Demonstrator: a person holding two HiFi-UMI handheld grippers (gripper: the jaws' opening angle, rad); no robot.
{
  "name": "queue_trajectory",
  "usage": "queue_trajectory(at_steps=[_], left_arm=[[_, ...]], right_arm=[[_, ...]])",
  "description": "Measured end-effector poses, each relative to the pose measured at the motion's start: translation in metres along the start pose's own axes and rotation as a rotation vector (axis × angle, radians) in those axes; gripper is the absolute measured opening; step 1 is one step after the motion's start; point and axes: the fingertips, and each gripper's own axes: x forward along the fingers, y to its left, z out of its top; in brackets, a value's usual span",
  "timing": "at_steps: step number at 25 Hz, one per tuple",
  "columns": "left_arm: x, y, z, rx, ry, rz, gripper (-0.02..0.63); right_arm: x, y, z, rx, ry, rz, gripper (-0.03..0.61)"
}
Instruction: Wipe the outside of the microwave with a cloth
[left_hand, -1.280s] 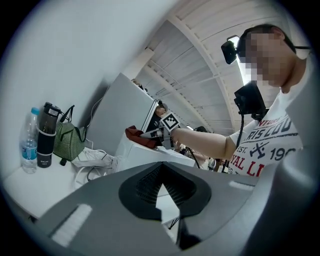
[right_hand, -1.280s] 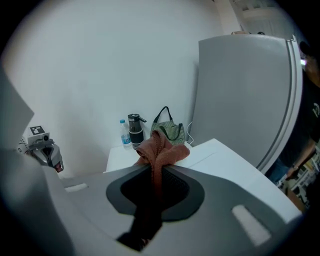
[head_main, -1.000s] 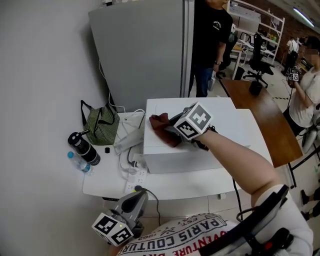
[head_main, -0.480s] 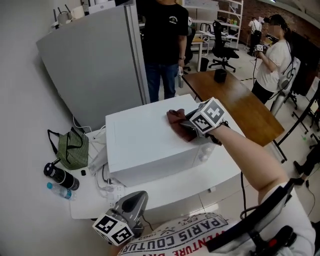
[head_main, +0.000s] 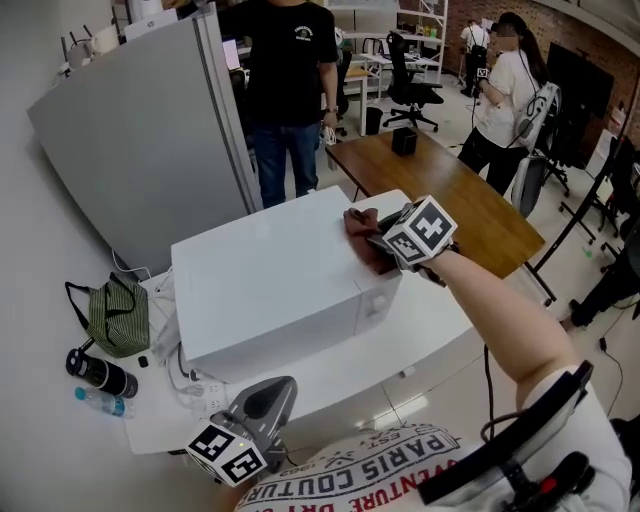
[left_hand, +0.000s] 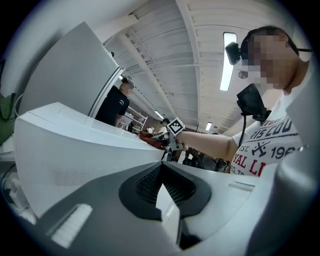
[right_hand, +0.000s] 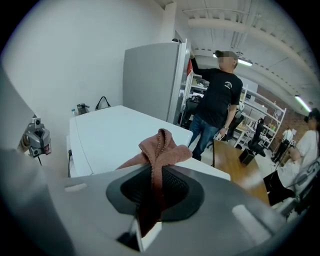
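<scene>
We are pinching the reddish-brown cloth (right_hand: 159, 149) between the closed jaws of our right gripper (head_main: 382, 244), laying it on the white microwave (head_main: 265, 290) top at its 2 o'clock corner. Our left gripper (head_main: 282, 386), jaws together and empty, is hanging at the microwave's 6 o'clock.

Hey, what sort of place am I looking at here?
Likely an open office or lab workspace: a swivel office chair, metal shelving and a long wooden table behind the microwave.
</scene>
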Motion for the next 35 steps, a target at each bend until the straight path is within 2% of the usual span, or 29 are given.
queue_trajectory(at_steps=[6, 9, 12, 16, 20, 24, 28, 35], left_arm=[[-0.007, -0.005, 0.001, -0.003, -0.014, 0.01, 0.006], [-0.021, -0.002, -0.004, -0.011, -0.03, 0.044, 0.006], [-0.037, 0.001, -0.005, -0.017, -0.048, 0.07, 0.006], [-0.065, 0.003, -0.001, -0.014, -0.07, 0.109, 0.005], [-0.105, 0.007, -0.001, -0.013, -0.099, 0.194, 0.005], [-0.15, 0.02, -0.003, -0.027, -0.133, 0.294, 0.006], [-0.183, 0.029, -0.002, -0.042, -0.17, 0.362, 0.005], [-0.202, 0.035, 0.002, -0.044, -0.203, 0.389, 0.006]], right_arm=[[-0.004, 0.006, 0.005, -0.027, 0.006, -0.01, 0.041], [-0.013, 0.032, 0.029, -0.068, -0.057, 0.026, 0.041], [-0.022, 0.084, 0.064, -0.151, -0.138, 0.1, 0.041], [-0.025, 0.179, 0.11, -0.267, -0.231, 0.253, 0.041], [-0.015, 0.263, 0.141, -0.338, -0.282, 0.409, 0.041], [0.015, 0.324, 0.158, -0.368, -0.271, 0.511, 0.041], [0.044, 0.366, 0.163, -0.395, -0.222, 0.569, 0.041], [0.084, 0.38, 0.147, -0.49, -0.124, 0.512, 0.041]])
